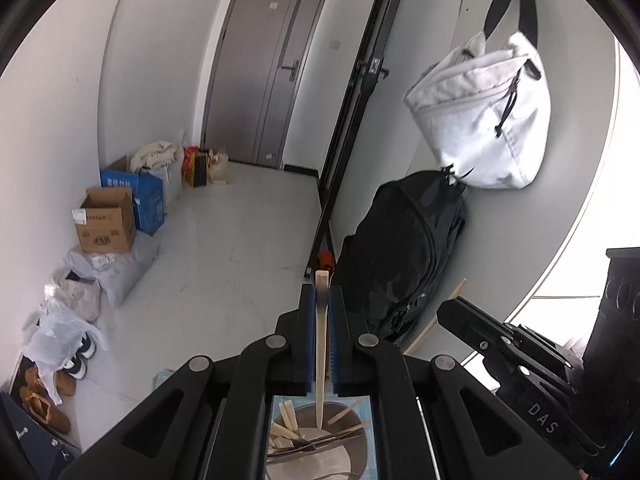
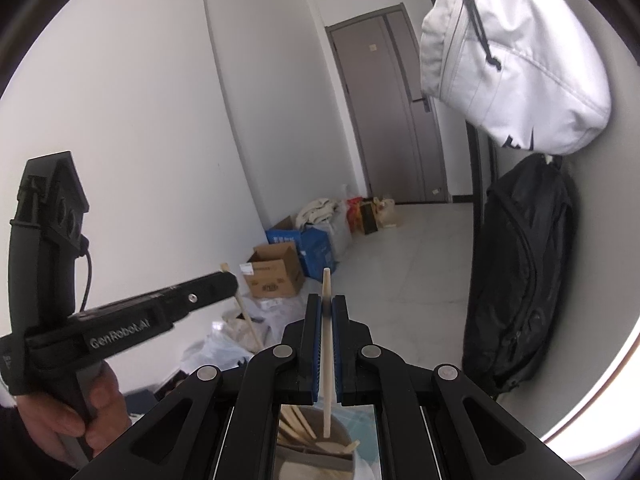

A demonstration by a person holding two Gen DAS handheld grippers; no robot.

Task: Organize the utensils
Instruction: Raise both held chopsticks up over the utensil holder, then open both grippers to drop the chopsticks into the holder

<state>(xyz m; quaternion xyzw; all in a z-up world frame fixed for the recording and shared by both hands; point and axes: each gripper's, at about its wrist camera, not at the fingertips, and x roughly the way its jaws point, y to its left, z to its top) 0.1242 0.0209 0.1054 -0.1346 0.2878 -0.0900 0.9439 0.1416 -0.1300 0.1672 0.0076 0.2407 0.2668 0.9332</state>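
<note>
— Two sticks at once, why?

— Each of my hands carries one. My left gripper [image 1: 320, 300] has its jaws closed on a flat wooden stick [image 1: 321, 344], my right gripper [image 2: 327, 312] on a thinner chopstick [image 2: 326, 356]. Both hang upright above the divided container [image 1: 352, 444], where the other utensils lie, so I judge each can go down into its own compartment.

Colours by the grey door [image 1: 264, 68]

A white bag [image 1: 484, 116] is hanging above a black backpack [image 1: 404, 252]; blue box [image 1: 146, 196] and brown box [image 1: 106, 224] are sitting left of the door.
</note>
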